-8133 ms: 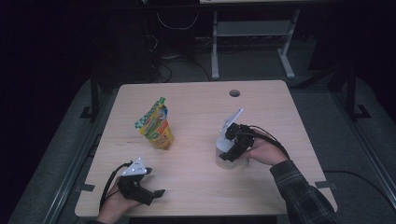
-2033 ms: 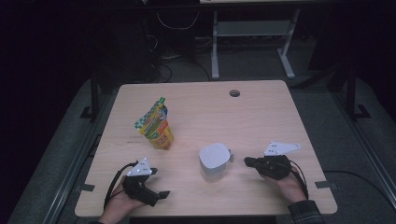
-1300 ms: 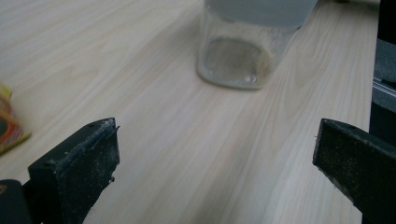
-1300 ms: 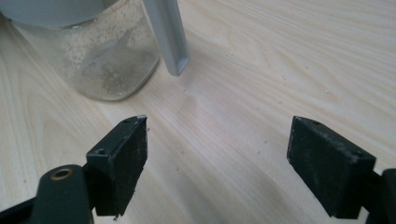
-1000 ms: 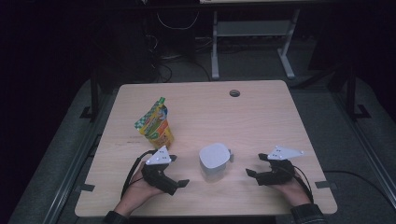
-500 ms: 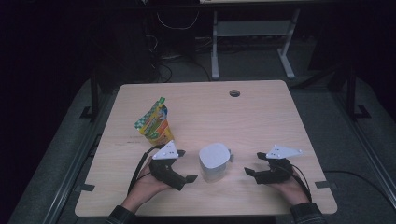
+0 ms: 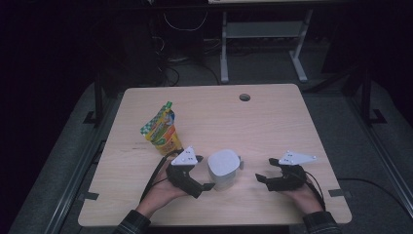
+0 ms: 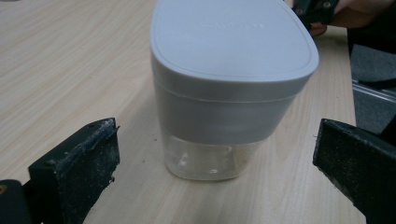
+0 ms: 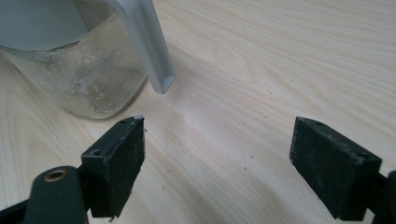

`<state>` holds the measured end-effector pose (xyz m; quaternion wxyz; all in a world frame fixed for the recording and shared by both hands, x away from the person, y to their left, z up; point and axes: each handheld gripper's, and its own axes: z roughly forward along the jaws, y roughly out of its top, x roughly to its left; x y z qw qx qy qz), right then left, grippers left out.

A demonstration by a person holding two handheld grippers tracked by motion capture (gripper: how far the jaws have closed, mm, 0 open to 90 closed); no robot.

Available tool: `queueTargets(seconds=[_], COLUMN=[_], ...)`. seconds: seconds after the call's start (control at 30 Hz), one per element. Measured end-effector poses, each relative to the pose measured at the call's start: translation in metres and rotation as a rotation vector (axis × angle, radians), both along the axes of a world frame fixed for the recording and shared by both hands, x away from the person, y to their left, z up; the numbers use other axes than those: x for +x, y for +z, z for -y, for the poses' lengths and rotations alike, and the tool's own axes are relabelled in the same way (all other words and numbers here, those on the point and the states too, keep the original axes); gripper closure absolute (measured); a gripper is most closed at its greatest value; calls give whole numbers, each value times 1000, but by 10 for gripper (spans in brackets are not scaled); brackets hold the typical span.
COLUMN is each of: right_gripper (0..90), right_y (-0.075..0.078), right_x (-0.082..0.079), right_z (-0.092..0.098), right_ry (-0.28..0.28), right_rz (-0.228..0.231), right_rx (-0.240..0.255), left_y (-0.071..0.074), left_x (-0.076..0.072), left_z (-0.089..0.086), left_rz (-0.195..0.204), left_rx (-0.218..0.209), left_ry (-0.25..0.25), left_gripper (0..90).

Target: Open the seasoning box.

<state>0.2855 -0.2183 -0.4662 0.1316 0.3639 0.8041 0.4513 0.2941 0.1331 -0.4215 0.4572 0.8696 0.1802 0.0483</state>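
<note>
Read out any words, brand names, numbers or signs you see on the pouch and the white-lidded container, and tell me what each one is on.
Nothing can be read for certain.
Lid of the white-lidded container: a faint line of raised lettering, too shallow and blurred to read.
Colourful pouch: printed yellow, green and orange, but the print is too small to read.
Table: no writing.

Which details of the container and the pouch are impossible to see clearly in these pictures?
- Container contents: in the left gripper view the grey lid covers most of the body; the clear base looks empty, but I cannot be sure.
- Container top: cut off by the upper edge in the right gripper view; the clear wall is cloudy.
- Pouch print: too small to read in the high view.
- Pouch's far side: hidden by the pouch itself.
</note>
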Motion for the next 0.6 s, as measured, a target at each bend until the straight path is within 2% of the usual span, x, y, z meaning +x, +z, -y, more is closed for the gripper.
queueTargets(seconds=[0.2, 0.33, 0.4, 0.6], right_gripper=[175, 176, 176, 176], right_y=[0, -1, 0, -1], right_x=[1, 1, 1, 2], right_z=[-4, -5, -5, -5], right_ry=[-8, 1, 2, 7], right_rz=[-4, -2, -2, -2], right_rx=[9, -2, 3, 4], left_y=[1, -1, -1, -1], left_x=[1, 5, 6, 9], left_z=[3, 4, 4, 8], left_rz=[7, 8, 5, -9], left_rx=[-1, -5, -16, -27], left_ry=[-7, -6, -12, -22], left_gripper=[0, 0, 41, 75])
